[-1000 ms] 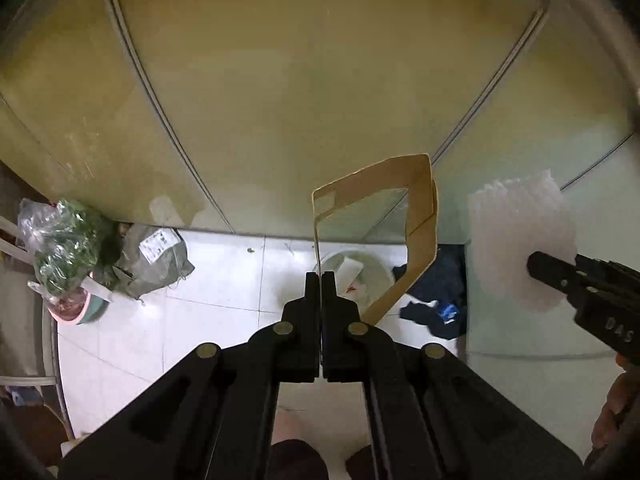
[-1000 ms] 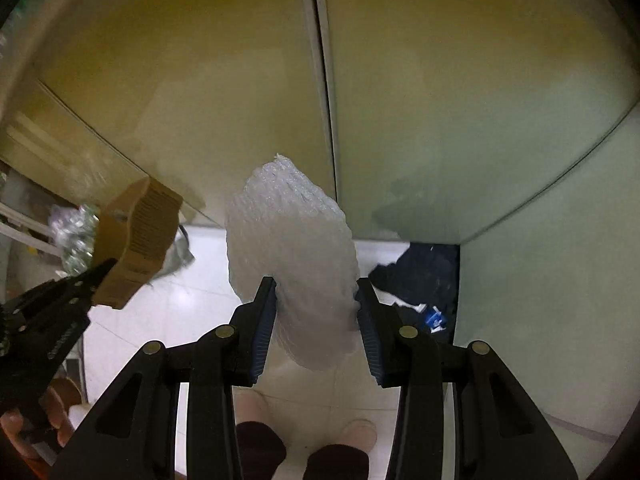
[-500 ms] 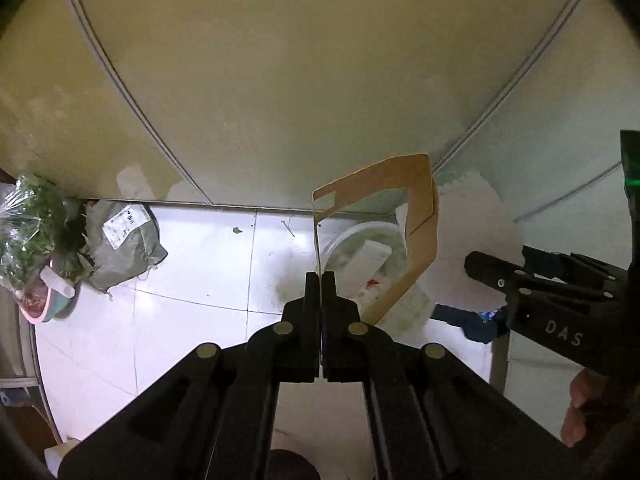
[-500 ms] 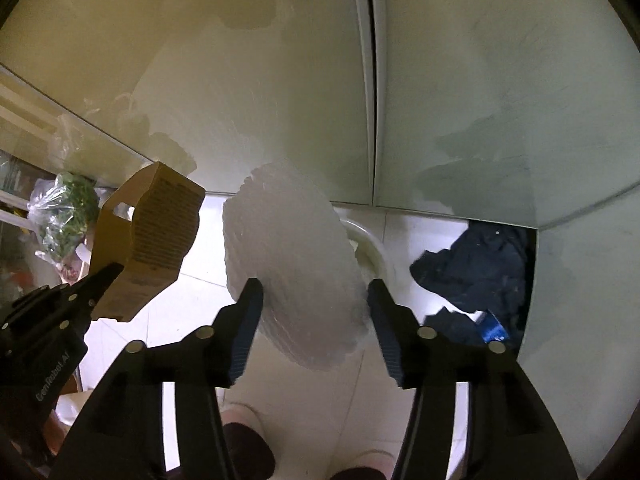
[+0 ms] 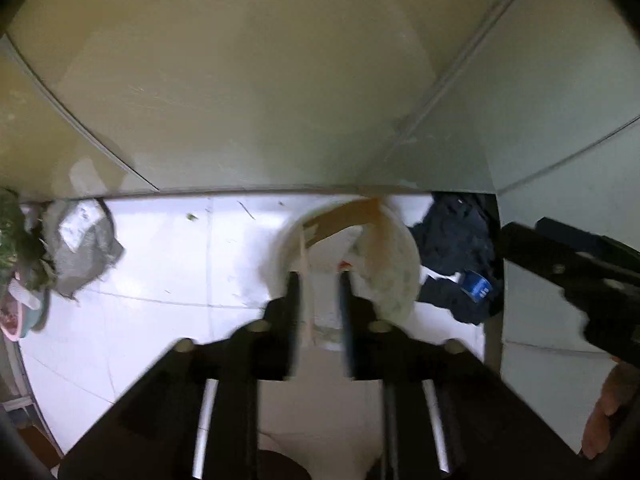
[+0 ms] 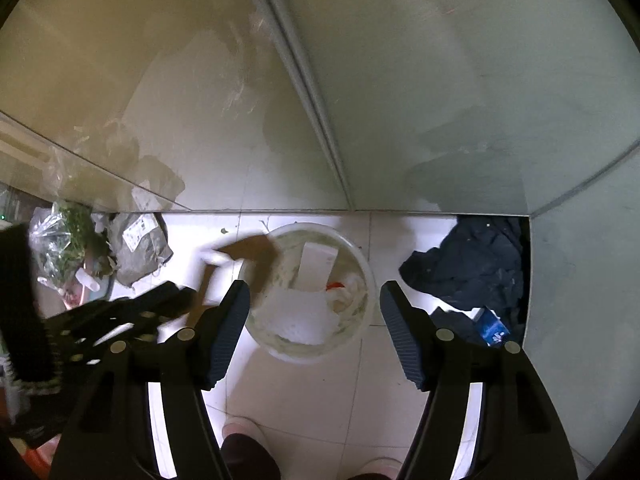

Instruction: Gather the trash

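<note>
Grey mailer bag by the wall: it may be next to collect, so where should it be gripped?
Probably pinch a raised crumpled fold of the grey mailer bag from above: it lies slack on the tiles close to the wall.

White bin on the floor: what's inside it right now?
In the white bin: the white bubble wrap sheet lies on top, with a white flat carton, something small and red and crumpled white scraps. Whatever is beneath is covered.

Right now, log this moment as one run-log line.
left claw: opening, cardboard piece between jaws | right claw: opening, empty | bubble wrap: in white bin
</note>
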Motion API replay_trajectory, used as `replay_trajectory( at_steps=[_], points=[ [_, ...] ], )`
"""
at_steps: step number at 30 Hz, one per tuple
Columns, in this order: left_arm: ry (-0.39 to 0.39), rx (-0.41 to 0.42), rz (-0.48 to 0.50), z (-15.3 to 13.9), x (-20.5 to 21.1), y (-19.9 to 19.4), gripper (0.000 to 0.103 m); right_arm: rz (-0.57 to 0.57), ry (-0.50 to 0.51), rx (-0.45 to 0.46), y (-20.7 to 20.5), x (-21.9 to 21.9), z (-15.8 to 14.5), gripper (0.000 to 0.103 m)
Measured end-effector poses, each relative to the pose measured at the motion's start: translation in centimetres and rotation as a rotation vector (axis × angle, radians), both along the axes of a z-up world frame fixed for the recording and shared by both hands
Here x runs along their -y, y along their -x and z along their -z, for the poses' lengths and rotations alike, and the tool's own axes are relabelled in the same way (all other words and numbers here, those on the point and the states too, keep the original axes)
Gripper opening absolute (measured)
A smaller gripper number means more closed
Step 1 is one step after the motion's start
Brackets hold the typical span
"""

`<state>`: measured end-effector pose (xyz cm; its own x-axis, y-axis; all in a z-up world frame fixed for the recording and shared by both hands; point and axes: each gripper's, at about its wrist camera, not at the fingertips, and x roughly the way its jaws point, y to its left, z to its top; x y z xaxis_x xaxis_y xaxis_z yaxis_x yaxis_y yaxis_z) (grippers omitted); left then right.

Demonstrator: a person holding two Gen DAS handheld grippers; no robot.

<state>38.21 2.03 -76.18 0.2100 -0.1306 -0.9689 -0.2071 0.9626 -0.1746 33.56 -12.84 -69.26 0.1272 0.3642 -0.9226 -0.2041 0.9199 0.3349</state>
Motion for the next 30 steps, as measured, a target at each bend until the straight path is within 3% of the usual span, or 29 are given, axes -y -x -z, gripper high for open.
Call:
replay_trajectory(
  at_steps=[1, 5, 8, 11, 16, 20, 25, 30],
  points=[
    [0.016, -0.008, 0.001, 0.3, 0.0, 0.0, 0.038, 0.003, 0.005, 0.005, 0.0, 0.5, 0.1, 0.064],
    [0.035, -0.040, 0.015, 0.5, 0.5, -0.1, 0.041, 0.007, 0.023, 0.027, 0.4, 1.3, -1.5, 0.064],
    [-0.008, -0.036, 0.014, -1.7, 0.8, 0.3, 0.041, 0.002, 0.036, 0.041, 0.7, 1.7, -3.6, 0.064],
    [-0.014, -0.004, 0.021, -5.8, 0.8, 1.2, 0.041, -0.008, 0.047, 0.056, 1.0, 2.0, -6.7, 0.064],
    [-0.027, 0.060, 0.028, -15.7, -0.1, 2.5, 0.041, -0.015, 0.047, 0.099, 1.5, 2.3, -14.5, 0.064],
    [-0.043, 0.137, 0.021, -25.3, -1.1, 3.5, 0.041, -0.009, 0.046, 0.157, 2.1, 2.4, -22.9, 0.064],
    [-0.052, 0.269, 0.010, -38.4, -2.8, 5.2, 0.042, 0.021, 0.049, 0.262, 3.2, 2.3, -34.0, 0.064],
    [-0.086, 0.419, 0.019, -49.7, -4.7, 7.0, 0.043, 0.080, 0.040, 0.383, 4.6, 2.4, -44.3, 0.064]
  ],
)
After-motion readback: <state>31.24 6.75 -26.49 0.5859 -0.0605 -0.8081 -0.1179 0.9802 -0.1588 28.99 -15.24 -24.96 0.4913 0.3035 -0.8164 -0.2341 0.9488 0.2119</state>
